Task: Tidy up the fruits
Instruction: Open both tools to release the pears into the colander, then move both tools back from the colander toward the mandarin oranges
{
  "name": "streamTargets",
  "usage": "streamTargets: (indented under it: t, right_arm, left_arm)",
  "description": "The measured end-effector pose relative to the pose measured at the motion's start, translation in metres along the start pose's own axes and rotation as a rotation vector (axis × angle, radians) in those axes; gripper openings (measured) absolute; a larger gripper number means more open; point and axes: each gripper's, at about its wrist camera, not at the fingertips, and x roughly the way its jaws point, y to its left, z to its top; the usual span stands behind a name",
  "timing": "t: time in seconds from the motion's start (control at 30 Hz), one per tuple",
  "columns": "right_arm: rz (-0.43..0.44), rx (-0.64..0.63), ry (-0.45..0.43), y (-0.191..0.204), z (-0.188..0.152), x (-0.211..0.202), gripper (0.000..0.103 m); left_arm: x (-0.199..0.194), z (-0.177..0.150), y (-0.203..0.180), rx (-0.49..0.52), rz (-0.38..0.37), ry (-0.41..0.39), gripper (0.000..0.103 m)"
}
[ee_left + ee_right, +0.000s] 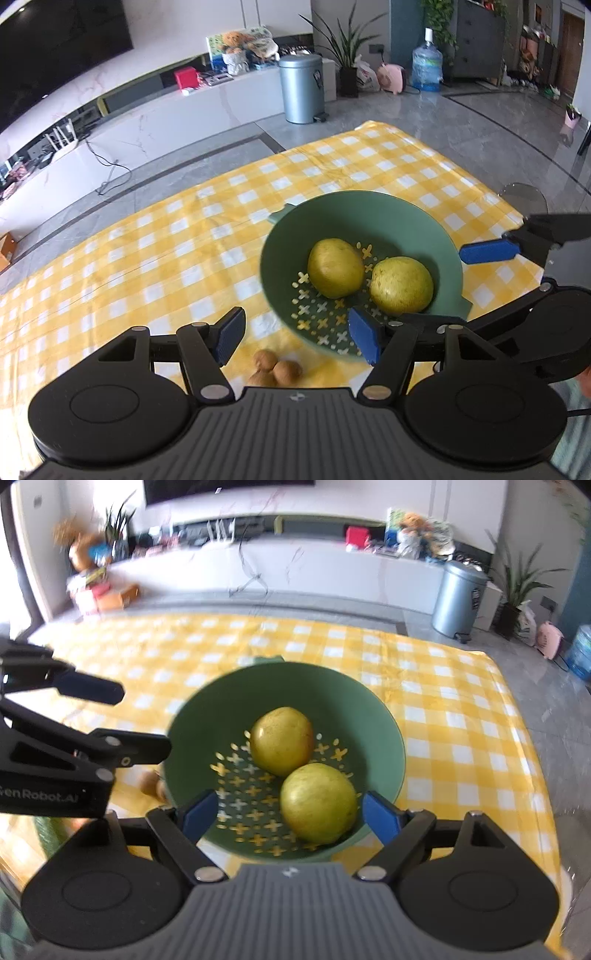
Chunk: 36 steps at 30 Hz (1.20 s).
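Observation:
A green colander bowl [388, 221] sits on the yellow checked tablecloth [147, 258] and holds two yellow-green pears [335, 267] [401, 284]. My left gripper [297, 339] is open and empty, above a small bunch of brown longans [275, 367] at the bowl's near-left side. In the right wrist view the bowl [332, 694] holds the same pears [281, 740] [318, 803]. My right gripper [290, 814] is open and empty, with its fingers on either side of the nearer pear above the bowl's near rim. The longans [151, 784] peek out left of the bowl.
The right gripper's blue fingertip [487, 252] reaches over the bowl's right rim in the left wrist view; the left gripper's arm [74, 753] shows at left in the right wrist view. The table's far edge [332, 136] drops to a grey floor with a metal bin [301, 88].

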Motion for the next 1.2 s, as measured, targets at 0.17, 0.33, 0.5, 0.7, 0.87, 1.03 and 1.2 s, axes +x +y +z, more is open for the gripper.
streamTargets:
  t: [0.17, 0.33, 0.5, 0.7, 0.87, 1.03, 1.2]
  right_arm:
    - [0.038, 0.106, -0.05, 0.011, -0.021, -0.028, 0.083]
    - [0.08, 0.167, -0.069, 0.029, -0.039, -0.044, 0.083]
    - [0.094, 0.193, -0.107, 0.049, -0.059, -0.056, 0.083]
    - [0.061, 0.197, -0.1, 0.06, -0.085, -0.057, 0.083]
    - [0.06, 0.201, -0.086, 0.06, -0.1, -0.053, 0.082]
    - [0.079, 0.164, -0.073, 0.069, -0.113, -0.046, 0.074]
    - [0.083, 0.097, -0.049, 0.08, -0.117, -0.038, 0.066]
  left_arm:
    - [-0.029, -0.018, 0.004, -0.019, 0.04, -0.02, 0.075]
    - [-0.05, -0.039, 0.009, -0.029, 0.072, -0.012, 0.075]
    - [-0.065, -0.064, 0.017, -0.034, 0.112, 0.006, 0.075]
    - [-0.072, -0.093, 0.031, -0.087, 0.088, 0.044, 0.075]
    - [-0.075, -0.115, 0.04, -0.133, 0.056, 0.046, 0.075]
    - [-0.074, -0.124, 0.041, -0.152, 0.027, 0.021, 0.075]
    - [-0.062, -0.131, 0.036, -0.152, -0.024, 0.026, 0.074]
